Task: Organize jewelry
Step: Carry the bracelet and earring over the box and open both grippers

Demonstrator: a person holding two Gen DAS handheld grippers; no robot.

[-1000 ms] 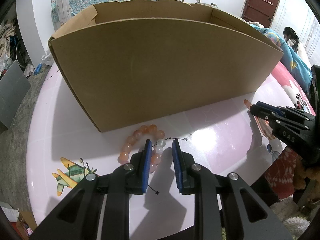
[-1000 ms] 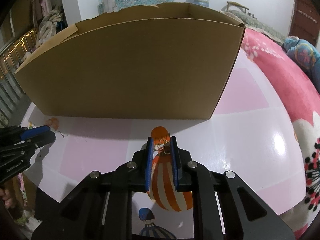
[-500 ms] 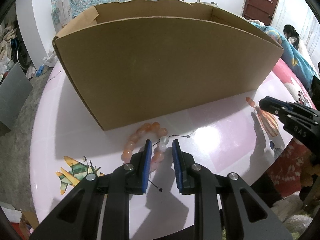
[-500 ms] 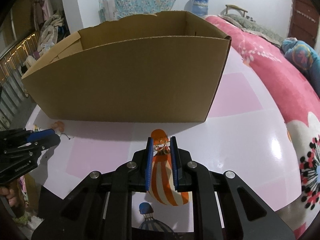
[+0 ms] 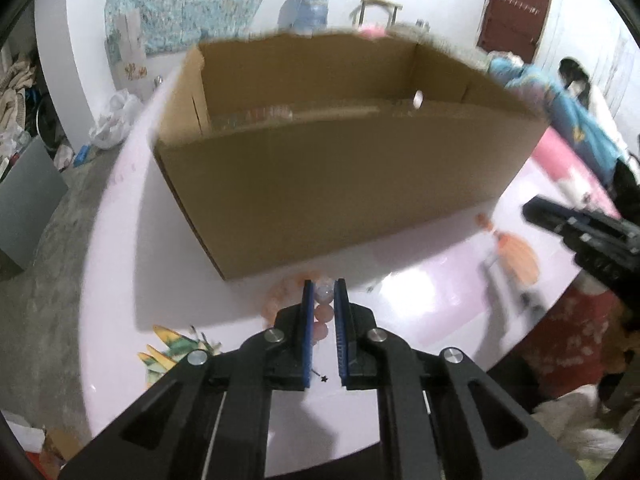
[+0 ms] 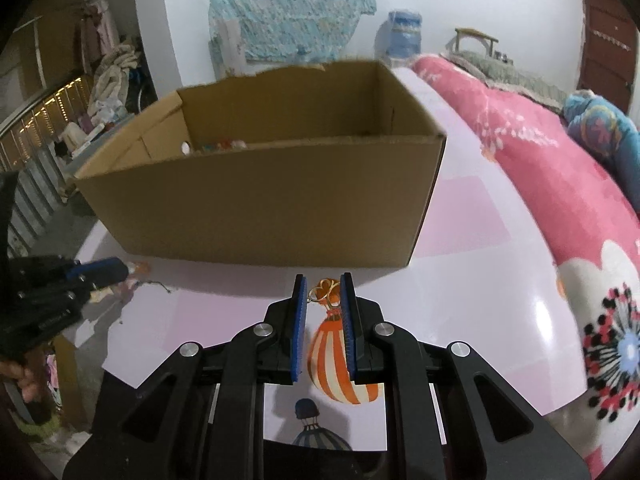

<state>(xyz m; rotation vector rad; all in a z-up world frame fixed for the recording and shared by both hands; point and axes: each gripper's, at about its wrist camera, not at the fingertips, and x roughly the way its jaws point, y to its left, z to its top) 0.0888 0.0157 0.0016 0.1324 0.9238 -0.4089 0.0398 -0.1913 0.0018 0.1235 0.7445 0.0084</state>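
I hold the bracelet (image 5: 322, 304) pinched in my left gripper (image 5: 323, 292), low centre of frame; my right gripper (image 6: 324, 292) clamps a small gold piece (image 6: 324, 295). The box (image 5: 344, 184) stands just ahead and above both, long side toward me. Its near wall is what I must clear. Items already lie inside.

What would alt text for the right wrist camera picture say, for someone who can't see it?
A hand-held gripper pinches a small gold wire trinket between blue pads above a glossy table, in front of an open cardboard box. A few small items lie inside the box, and a second hand-held gripper shows at the left edge.
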